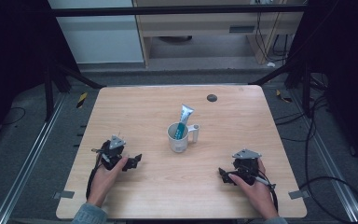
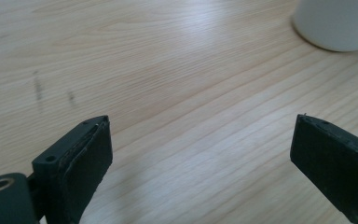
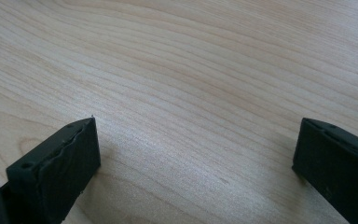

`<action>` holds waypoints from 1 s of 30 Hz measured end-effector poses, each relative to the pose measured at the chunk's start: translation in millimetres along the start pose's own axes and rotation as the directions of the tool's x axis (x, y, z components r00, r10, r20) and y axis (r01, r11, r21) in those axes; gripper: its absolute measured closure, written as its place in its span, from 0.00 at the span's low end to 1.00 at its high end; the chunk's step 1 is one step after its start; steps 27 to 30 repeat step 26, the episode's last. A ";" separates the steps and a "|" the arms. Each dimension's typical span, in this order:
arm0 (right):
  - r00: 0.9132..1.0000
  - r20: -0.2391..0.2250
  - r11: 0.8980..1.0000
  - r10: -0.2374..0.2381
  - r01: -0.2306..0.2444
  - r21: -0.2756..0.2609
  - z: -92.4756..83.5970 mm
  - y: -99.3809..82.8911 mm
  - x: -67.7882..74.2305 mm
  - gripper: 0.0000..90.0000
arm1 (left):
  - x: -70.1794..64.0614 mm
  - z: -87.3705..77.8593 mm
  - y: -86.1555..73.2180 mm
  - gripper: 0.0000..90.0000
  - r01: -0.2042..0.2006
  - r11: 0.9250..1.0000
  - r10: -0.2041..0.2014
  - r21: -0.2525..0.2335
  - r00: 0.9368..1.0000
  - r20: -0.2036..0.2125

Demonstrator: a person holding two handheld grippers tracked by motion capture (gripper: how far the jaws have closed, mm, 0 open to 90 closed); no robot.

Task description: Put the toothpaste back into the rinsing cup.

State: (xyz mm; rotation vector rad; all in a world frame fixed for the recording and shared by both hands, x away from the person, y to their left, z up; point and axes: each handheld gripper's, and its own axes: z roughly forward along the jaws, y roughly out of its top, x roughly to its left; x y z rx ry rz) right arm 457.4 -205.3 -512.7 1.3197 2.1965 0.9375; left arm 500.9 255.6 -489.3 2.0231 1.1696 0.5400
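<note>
A white mug (image 1: 179,136) is positioned upright near the centre of the wooden table (image 1: 135,107), with its handle directed toward the right side of the high view. A toothpaste tube (image 1: 184,119) is seated inside the mug; its teal lower part is enclosed by the rim, and its pale upper end projects above the rim and is tilted slightly to the right. In the left gripper view, the rounded white base of the mug (image 2: 336,23) is seen at the upper right corner, resting on the table surface well ahead of the jaws.

The left gripper (image 1: 134,161) is located to the left of the mug and nearer the person, apart from it, and is held in the left hand (image 1: 106,173). Its jaws are pointed to the right, toward the middle of the table. In the left gripper view, the jaws are spread wide, and bare wood is seen between them.

The right gripper (image 1: 223,175) is located to the right of the mug and nearer the person, well apart from it, and is held in the right hand (image 1: 256,184). Its jaws are pointed to the left. In the right gripper view, these jaws are likewise spread wide over bare wood grain, with nothing gripped.

A small dark round disc (image 1: 211,98) is set into the table near the far edge, beyond the mug.
</note>
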 end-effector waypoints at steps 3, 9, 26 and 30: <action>1.000 0.000 1.000 0.000 0.000 0.000 0.0 0.0 0.0 0.01 | 9.4 -1.8 -3.6 0.06 0.002 1.000 -0.002 0.008 0.999 -0.035; 1.000 0.000 1.000 0.000 0.000 0.000 0.0 0.0 0.0 0.01 | 36.1 -4.0 -15.6 0.06 0.033 0.998 -0.028 0.049 0.994 -0.110; 1.000 0.000 1.000 0.000 0.000 0.000 0.0 0.1 0.0 0.01 | 44.5 3.0 -21.4 0.00 0.063 0.995 -0.056 0.075 0.994 -0.097; 1.000 0.000 1.000 0.000 0.000 0.000 0.0 0.1 0.0 0.01 | 44.5 3.0 -21.4 0.00 0.063 0.995 -0.056 0.075 0.994 -0.097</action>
